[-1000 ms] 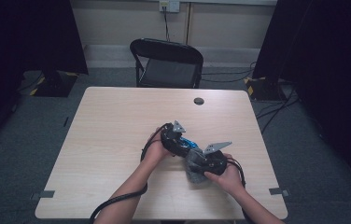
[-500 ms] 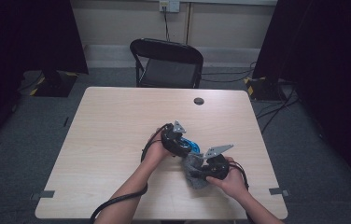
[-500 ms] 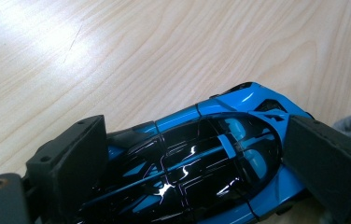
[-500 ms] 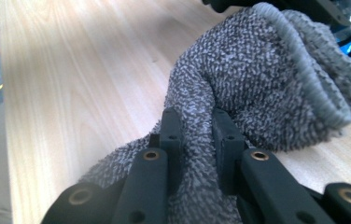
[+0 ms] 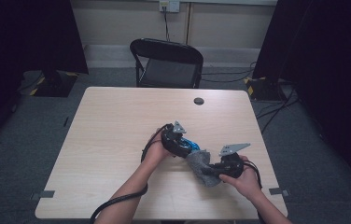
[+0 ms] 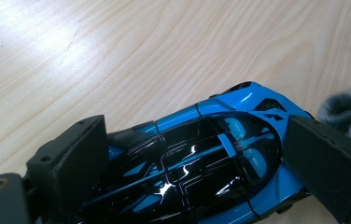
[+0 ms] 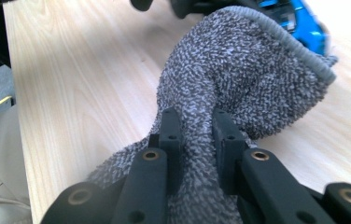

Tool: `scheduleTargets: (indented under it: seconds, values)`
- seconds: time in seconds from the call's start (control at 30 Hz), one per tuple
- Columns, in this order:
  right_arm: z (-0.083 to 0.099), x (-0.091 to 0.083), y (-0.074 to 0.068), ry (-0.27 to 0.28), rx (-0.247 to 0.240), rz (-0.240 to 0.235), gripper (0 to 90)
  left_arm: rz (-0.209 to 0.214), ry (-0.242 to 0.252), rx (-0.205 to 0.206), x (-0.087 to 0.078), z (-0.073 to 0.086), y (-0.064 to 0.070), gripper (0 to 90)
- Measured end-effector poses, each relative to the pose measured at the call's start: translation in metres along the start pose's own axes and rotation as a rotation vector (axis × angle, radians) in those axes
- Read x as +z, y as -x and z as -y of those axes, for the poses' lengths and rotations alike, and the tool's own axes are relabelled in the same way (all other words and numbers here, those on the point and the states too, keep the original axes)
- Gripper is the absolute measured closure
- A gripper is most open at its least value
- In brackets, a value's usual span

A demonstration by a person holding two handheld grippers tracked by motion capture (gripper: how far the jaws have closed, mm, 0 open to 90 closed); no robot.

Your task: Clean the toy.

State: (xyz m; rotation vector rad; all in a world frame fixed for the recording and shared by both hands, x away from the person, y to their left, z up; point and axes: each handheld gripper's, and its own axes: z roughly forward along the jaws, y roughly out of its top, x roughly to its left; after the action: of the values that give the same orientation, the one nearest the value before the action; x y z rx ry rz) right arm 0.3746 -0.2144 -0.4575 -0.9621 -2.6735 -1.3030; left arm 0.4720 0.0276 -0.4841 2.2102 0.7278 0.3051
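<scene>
Right now a grey knitted sock (image 7: 239, 79) lies on the pale wood-grain tabletop (image 5: 117, 121) near its front right part, its ribbed opening turned toward a glossy blue and black toy car (image 6: 197, 158). Whether the car's nose is already inside the opening I cannot tell; in the right gripper view the car's blue end shows just past the sock's rim. The left tool (image 5: 183, 145) is closed on the toy car, one black jaw pressed to each end of its smooth, streamlined body, and the car sits low over the tabletop beside the sock. The right tool (image 7: 196, 140) is clamped on the sock, pinching a bunched fold of its speckled, nubbly fabric between its two jaws. A black folding chair (image 5: 166, 63) stands beyond the far edge of the tabletop
</scene>
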Motion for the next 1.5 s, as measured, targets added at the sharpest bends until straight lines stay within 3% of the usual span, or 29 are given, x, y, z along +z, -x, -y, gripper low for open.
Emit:
scheduleTargets:
  seconds: [0.1,0.27,0.33,0.43,0.47,0.7,0.83,1.0,1.03,1.13,1.23,1.33,1.43,1.5]
  values:
    - [0.000,-0.007,0.005,0.008,0.008,0.013,77.5,0.002,-0.002,0.004,0.000,0.000,0.000,7.0]
    - [-0.006,-0.023,0.024,0.042,0.043,0.059,77.4,0.005,-0.002,0.008,0.000,0.000,0.000,7.1]
    - [-0.013,-0.029,0.040,0.064,0.058,0.097,77.4,0.005,-0.003,0.007,0.000,0.000,0.000,7.0]
    - [-0.020,-0.029,0.051,0.073,0.042,0.128,77.3,0.005,-0.002,0.008,0.000,0.000,0.000,7.0]
    - [-0.028,-0.026,0.060,0.085,0.031,0.147,77.1,0.007,-0.006,0.015,0.000,0.000,0.000,7.1]
    - [-0.058,-0.005,0.090,0.079,-0.049,0.213,76.6,0.020,0.003,0.020,0.000,0.000,0.003,7.1]
    - [-0.068,0.015,0.104,0.071,-0.073,0.214,75.9,0.020,0.010,0.020,0.001,0.000,0.004,7.0]
    - [-0.071,0.047,0.108,0.036,-0.086,0.208,75.0,0.020,0.011,0.023,0.001,0.001,0.003,7.0]
    - [-0.071,0.047,0.108,0.036,-0.086,0.208,75.0,0.020,0.012,0.021,0.001,0.001,0.004,7.0]
    - [-0.068,0.066,0.110,0.011,-0.084,0.218,69.6,0.017,0.010,0.023,0.001,0.000,0.004,6.9]
    - [-0.067,0.069,0.111,0.017,-0.053,0.240,62.0,0.014,0.009,0.025,0.001,0.000,0.005,7.0]
    - [-0.070,0.067,0.108,0.009,-0.055,0.269,53.4,0.008,0.003,0.024,0.000,0.000,0.004,7.5]
    - [-0.071,0.063,0.105,0.011,-0.040,0.285,50.8,0.014,0.007,0.002,-0.002,-0.002,0.003,10.9]
    - [-0.072,0.061,0.103,0.025,-0.027,0.293,47.6,0.010,0.003,0.008,-0.003,-0.003,0.002,13.2]
